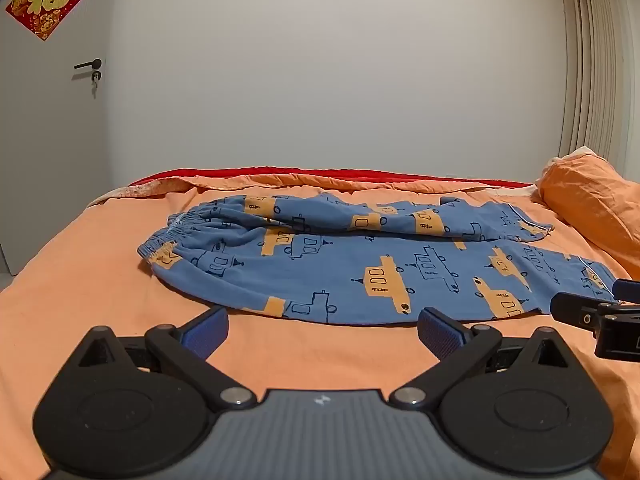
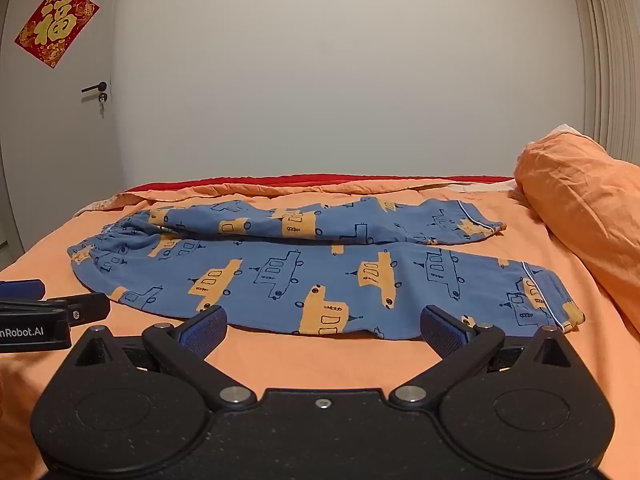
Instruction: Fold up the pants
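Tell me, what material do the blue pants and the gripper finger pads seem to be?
The pants look like soft matte cotton knit: they crease limply, with no shine. The finger pads look like blue rubber, judging by their fine dotted grip texture; the exact material is uncertain.

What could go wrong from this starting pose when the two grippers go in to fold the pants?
1. The pants lie flat on a soft orange sheet; open fingers reaching for the near edge may pinch sheet along with fabric.
2. The far leg lies rumpled and partly overlaps the near leg, so a fold may trap wrinkles.
3. The left gripper and right gripper hover close together and might collide.
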A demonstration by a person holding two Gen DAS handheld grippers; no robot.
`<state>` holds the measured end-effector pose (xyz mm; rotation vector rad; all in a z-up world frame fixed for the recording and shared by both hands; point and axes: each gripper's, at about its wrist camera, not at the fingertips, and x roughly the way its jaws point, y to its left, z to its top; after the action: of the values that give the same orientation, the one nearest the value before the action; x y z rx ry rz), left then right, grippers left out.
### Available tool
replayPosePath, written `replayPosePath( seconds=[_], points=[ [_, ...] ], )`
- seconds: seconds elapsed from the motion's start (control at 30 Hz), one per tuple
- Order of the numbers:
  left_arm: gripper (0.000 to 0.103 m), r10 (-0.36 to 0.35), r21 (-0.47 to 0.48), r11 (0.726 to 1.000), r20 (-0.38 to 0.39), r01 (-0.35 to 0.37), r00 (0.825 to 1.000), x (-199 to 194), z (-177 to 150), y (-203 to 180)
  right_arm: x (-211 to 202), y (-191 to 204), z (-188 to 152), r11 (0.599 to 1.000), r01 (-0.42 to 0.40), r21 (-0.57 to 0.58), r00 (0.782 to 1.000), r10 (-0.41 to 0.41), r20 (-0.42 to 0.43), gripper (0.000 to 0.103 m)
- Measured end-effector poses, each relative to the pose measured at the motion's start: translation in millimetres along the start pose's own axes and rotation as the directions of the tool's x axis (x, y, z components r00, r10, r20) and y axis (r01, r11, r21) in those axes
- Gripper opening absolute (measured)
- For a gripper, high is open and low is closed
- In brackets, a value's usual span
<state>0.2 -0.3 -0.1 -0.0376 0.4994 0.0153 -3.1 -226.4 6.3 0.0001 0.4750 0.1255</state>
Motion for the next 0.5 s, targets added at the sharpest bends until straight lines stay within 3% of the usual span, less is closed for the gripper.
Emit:
replayPosePath(
  seconds=[0.5],
  points=[
    [0.103,-0.004,-0.007,1.000,0.000,0.004,1.000,0.6,-0.6,-0.6,2.2,-5.5,-1.7,1.000,-0.004,0.006,1.000,0.004,-0.002,0.103]
  ],
)
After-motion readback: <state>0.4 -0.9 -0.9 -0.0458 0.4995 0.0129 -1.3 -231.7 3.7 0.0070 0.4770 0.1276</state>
